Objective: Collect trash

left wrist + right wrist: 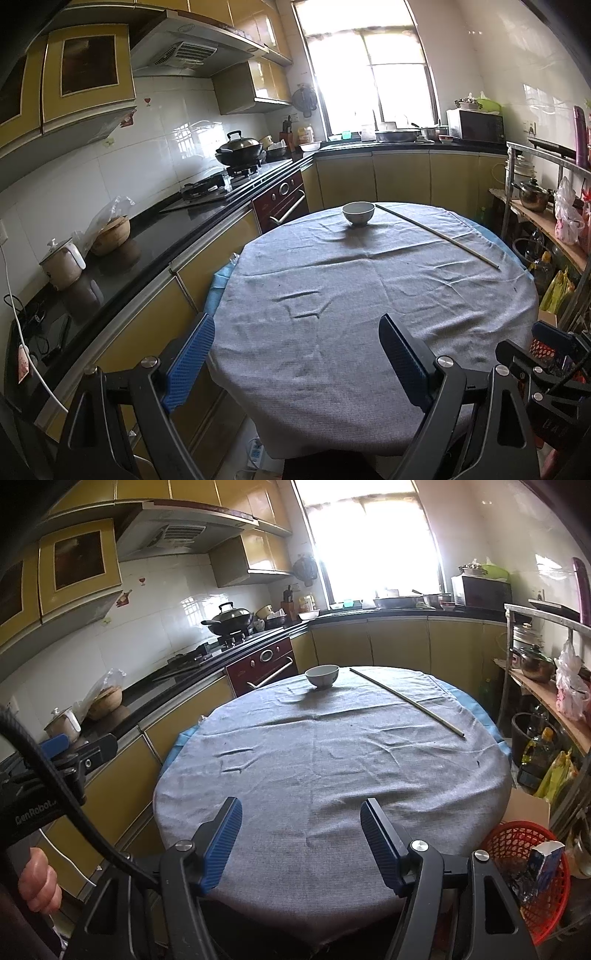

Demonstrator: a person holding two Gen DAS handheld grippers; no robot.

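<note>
A round table under a grey cloth fills both views. On its far side stand a white bowl and a long thin stick lying to the bowl's right. A red plastic basket sits low at the table's right, holding a blue-and-white carton and dark wrappers. My left gripper is open and empty over the near edge. My right gripper is open and empty over the near edge too.
A black kitchen counter runs along the left with pots, a wok and a stove. A metal shelf rack with pots, bags and bottles stands on the right. The other gripper shows at the edge of each view.
</note>
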